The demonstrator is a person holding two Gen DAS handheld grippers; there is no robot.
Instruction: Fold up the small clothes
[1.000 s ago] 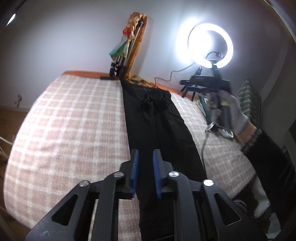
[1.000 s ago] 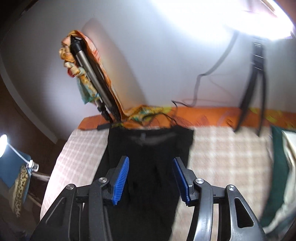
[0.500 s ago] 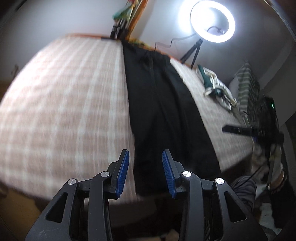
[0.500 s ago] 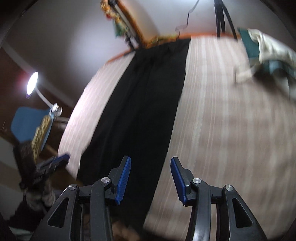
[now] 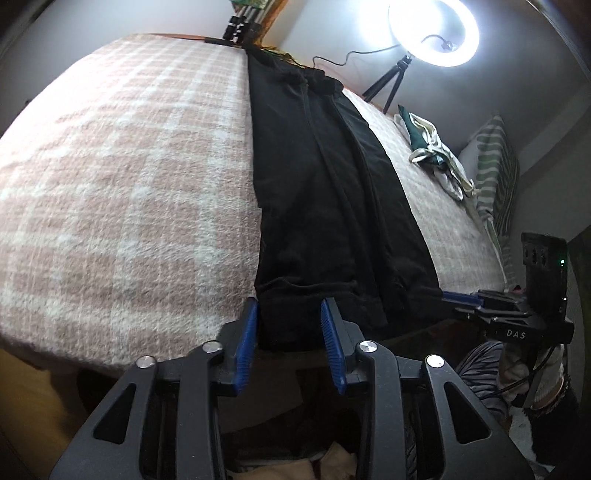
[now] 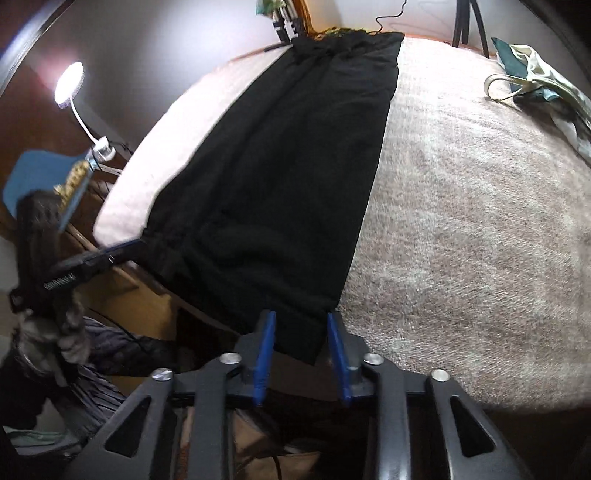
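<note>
You have black trousers (image 5: 328,192) lying on a pink-and-white checked blanket (image 5: 122,177), blue pads (image 5: 246,343) on your black grippers, a green-and-cream garment (image 5: 436,151) beside a green-and-white striped pillow (image 5: 495,173), and a white ring light (image 5: 432,31).

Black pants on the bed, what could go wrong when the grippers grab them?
1. The black pants hang over the bed's near edge. Both grippers are closing with the hem corners between their pads; a thin pinch by the left gripper or right gripper might slip.
2. Uneven lifting might make a crooked fold.
3. The green and cream cloth lies close by, so a swung hem might snag it.
</note>
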